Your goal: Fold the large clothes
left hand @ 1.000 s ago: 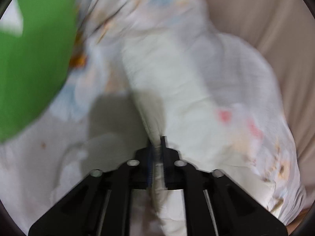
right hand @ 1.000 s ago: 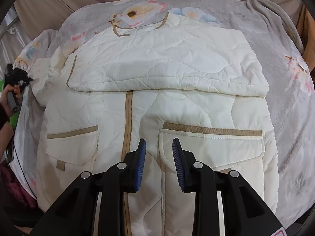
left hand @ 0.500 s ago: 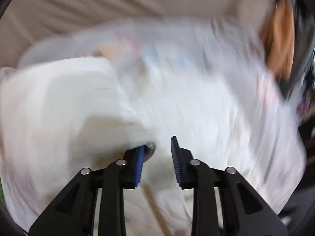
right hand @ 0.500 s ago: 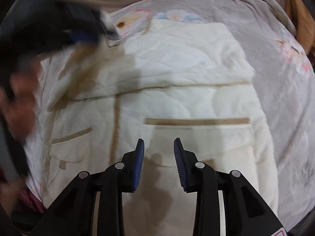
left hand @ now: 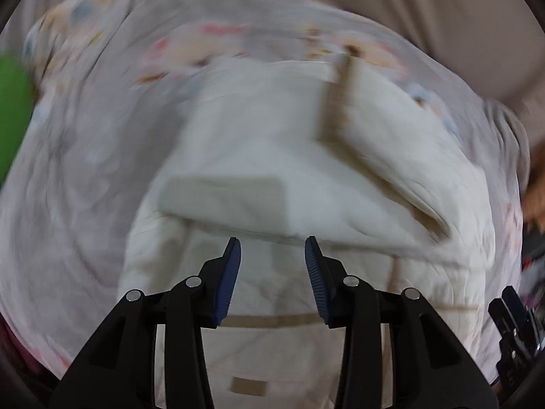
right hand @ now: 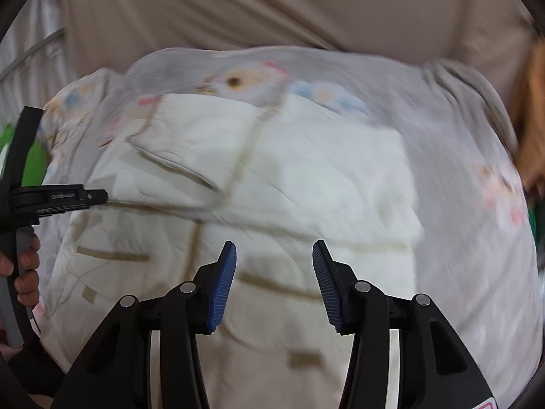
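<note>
A cream quilted jacket [left hand: 306, 184] with tan trim lies spread on a grey floral bedsheet [left hand: 85, 170]. Both sleeves are folded across its chest. It also shows in the right wrist view [right hand: 306, 184]. My left gripper [left hand: 272, 255] is open and empty, held above the jacket's lower front near a pocket. My right gripper [right hand: 274, 259] is open and empty, above the jacket's lower half over a tan-edged pocket [right hand: 279, 286]. The left gripper's body also shows at the left edge of the right wrist view [right hand: 51, 197], held by a hand. Both views are motion-blurred.
A beige curtain [right hand: 272, 6] hangs behind the bed. A green object [left hand: 10, 119] sits at the far left. An orange-brown object [right hand: 531, 109] is at the right edge. The sheet [right hand: 460, 170] extends right of the jacket.
My left gripper let go of the sleeve it held, opened, and swung over to face the jacket's front. The left sleeve now lies folded across the chest. My right gripper opened wider and tilted up.
</note>
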Available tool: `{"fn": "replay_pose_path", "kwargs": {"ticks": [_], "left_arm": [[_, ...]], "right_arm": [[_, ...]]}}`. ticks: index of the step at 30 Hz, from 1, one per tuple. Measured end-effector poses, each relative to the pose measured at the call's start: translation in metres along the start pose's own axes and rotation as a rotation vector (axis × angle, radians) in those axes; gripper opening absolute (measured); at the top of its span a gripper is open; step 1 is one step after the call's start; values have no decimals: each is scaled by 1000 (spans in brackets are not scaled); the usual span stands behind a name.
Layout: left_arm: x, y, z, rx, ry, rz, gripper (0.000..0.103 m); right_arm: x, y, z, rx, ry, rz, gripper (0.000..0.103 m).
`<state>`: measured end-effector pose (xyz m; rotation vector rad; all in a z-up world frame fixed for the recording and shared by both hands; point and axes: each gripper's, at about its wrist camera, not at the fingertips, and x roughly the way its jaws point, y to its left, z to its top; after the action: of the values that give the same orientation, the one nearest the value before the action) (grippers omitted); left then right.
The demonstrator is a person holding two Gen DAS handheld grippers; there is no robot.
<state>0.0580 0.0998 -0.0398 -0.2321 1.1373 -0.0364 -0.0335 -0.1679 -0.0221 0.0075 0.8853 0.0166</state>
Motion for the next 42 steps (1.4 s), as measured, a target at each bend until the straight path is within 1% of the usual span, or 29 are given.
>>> {"fn": "replay_pose_path", "kwargs": {"ticks": [2,3,6,9,10,11,12,15,16,18,19,20,21,22,24,25,26,28,29,31,34,35,36,37,38,39,40,41,42], "left_arm": [[13,23,7,-87,22,6,38],[19,32,8,-106,31,7,38],[38,46,9,-112,62,37,40],[48,49,9,-93,70,56,40],[49,49,9,-85,70,62,40],[52,47,10,-77,71,66,40],[52,46,10,-70,71,70,40],[53,44,10,-51,68,76,40],[54,43,10,-48,69,75,40],[53,42,10,-48,68,70,41],[50,41,9,-51,65,70,40],[48,39,8,-58,62,64,39],[42,39,7,-71,58,44,39],[38,40,6,-85,57,15,39],[28,38,3,-135,60,-83,46],[27,38,2,-162,67,-114,55],[27,36,0,-203,78,-160,58],[35,32,1,-272,108,-245,59],[41,30,2,-303,128,-265,59],[53,27,5,-350,154,-277,59],[63,31,11,-401,145,-233,55],[62,33,14,-405,127,-215,48],[60,35,15,-403,114,-205,44],[58,38,20,-390,101,-195,34],[56,38,24,-376,96,-188,25],[56,39,29,-356,89,-178,20],[52,38,33,-331,74,-157,13],[46,41,36,-313,58,-140,10],[40,41,39,-303,35,-125,10]], "right_arm": [[20,31,24,-95,-17,25,48],[29,42,33,-123,-17,35,48],[65,76,60,-180,7,85,48],[93,100,70,-223,55,140,47],[101,103,72,-239,69,141,41],[106,98,75,-225,58,107,40],[110,82,78,-165,43,52,40],[110,2,76,141,42,-80,42],[105,-34,67,266,49,-123,43],[90,-85,45,430,61,-170,44],[79,-106,30,497,64,-207,45],[68,-121,18,540,61,-215,49],[58,-133,5,575,58,-205,49],[47,-143,-8,605,54,-189,49],[34,-150,-22,615,45,-161,49],[32,-151,-23,614,47,-143,49],[32,-150,-23,613,51,-119,49],[34,-150,-19,614,46,-72,49],[36,-149,-16,616,40,-56,50],[45,-147,-6,620,35,-27,53],[65,-150,14,616,46,-23,57],[73,-150,20,619,53,-25,58],[79,-150,24,620,59,-17,59],[90,-148,28,623,78,7,59],[101,-147,31,627,108,24,56],[113,-143,34,627,150,46,43],[116,-139,36,618,168,66,10],[109,-132,41,608,142,89,10],[92,-126,46,594,61,128,10]]}}
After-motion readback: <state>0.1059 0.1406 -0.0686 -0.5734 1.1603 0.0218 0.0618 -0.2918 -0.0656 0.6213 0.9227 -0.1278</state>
